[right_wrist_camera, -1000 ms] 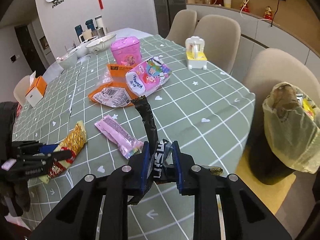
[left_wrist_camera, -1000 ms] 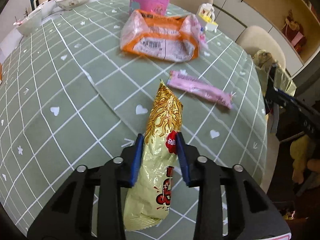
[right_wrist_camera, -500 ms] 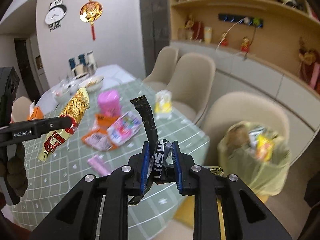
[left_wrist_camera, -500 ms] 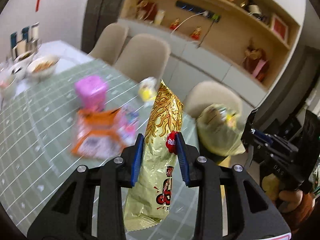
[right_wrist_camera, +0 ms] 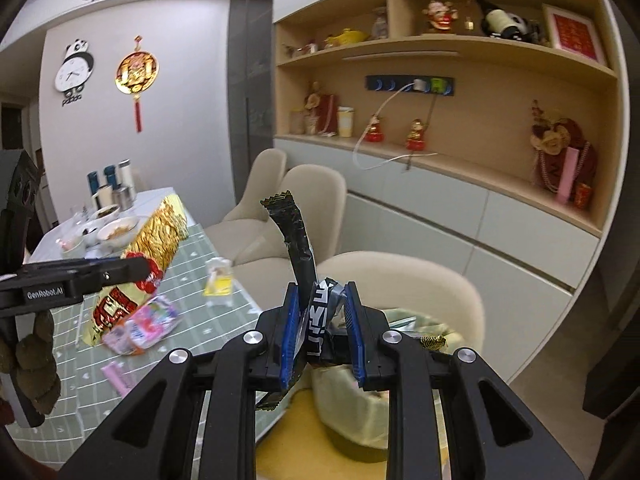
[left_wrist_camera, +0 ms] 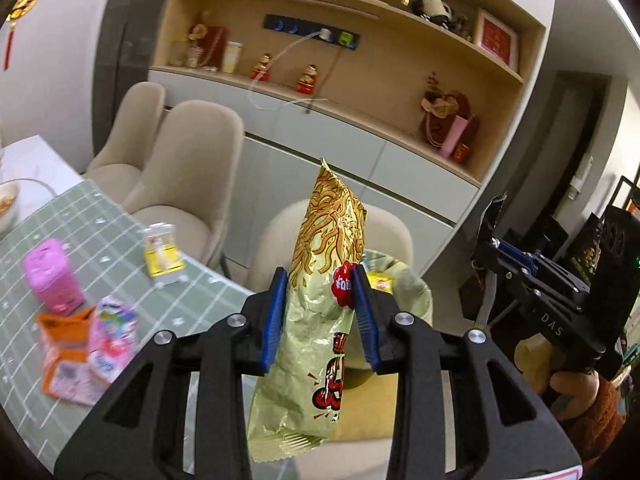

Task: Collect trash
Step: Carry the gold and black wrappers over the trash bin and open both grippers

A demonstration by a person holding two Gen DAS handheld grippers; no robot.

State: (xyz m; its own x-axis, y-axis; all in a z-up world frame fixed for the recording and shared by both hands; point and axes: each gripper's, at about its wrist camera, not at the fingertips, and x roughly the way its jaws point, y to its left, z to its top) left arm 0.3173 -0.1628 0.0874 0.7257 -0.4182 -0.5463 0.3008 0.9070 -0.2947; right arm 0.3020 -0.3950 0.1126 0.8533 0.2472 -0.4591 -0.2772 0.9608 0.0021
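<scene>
Left wrist view: left tongs point(left_wrist_camera: 319, 312) clamp the gold snack packet point(left_wrist_camera: 320, 280), right tongs point(right_wrist_camera: 322, 320) pinch a black wrapper point(right_wrist_camera: 298, 240) over the bin point(right_wrist_camera: 360, 412).

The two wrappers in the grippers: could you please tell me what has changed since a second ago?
Both were lifted off the table. The left gripper swung the gold snack bag up toward the trash bin beside the chair; the right gripper raised the black wrapper over that bin. Nothing was released; both grips are unchanged, and the other packets stayed on the table.

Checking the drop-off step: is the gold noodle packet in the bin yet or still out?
Out. The gold noodle packet is clamped in the left gripper, above the lined bin.
</scene>
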